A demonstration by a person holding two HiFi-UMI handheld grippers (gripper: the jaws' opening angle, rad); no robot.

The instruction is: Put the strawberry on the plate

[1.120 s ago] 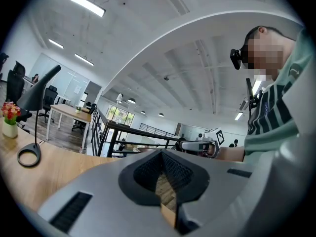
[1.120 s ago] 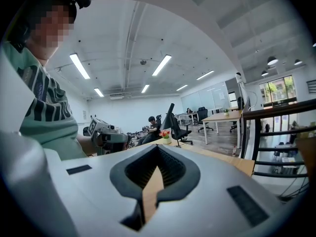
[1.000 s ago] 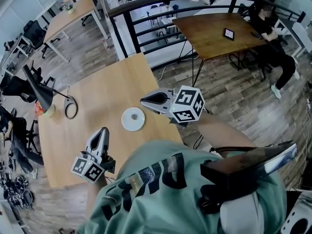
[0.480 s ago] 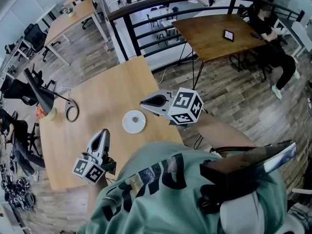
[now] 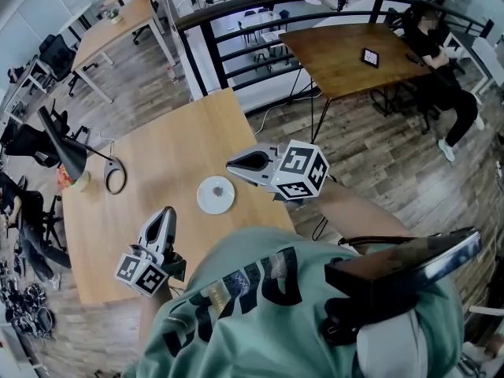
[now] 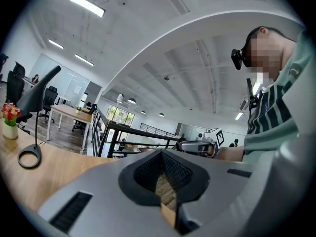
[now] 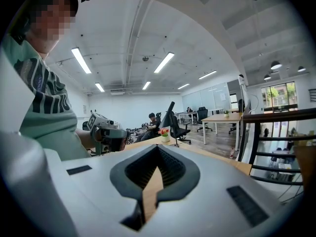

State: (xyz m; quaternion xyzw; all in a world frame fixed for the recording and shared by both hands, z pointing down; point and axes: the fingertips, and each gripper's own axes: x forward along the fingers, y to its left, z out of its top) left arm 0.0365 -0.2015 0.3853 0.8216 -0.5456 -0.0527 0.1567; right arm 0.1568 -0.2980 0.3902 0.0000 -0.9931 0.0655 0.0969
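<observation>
A white plate lies near the middle of the light wooden table. A small dull lump sits at its centre; I cannot tell whether it is the strawberry. My right gripper hovers just right of the plate, pointing left, shut and holding nothing. My left gripper is near the table's front edge, left of the plate and pointing away from me, also shut and holding nothing. Each gripper view shows the other gripper across the table: the right one and the left one.
A black desk lamp with a ring base and a small flower pot stand at the table's left end. A black railing runs behind the table. Beyond it a person sits at a darker table.
</observation>
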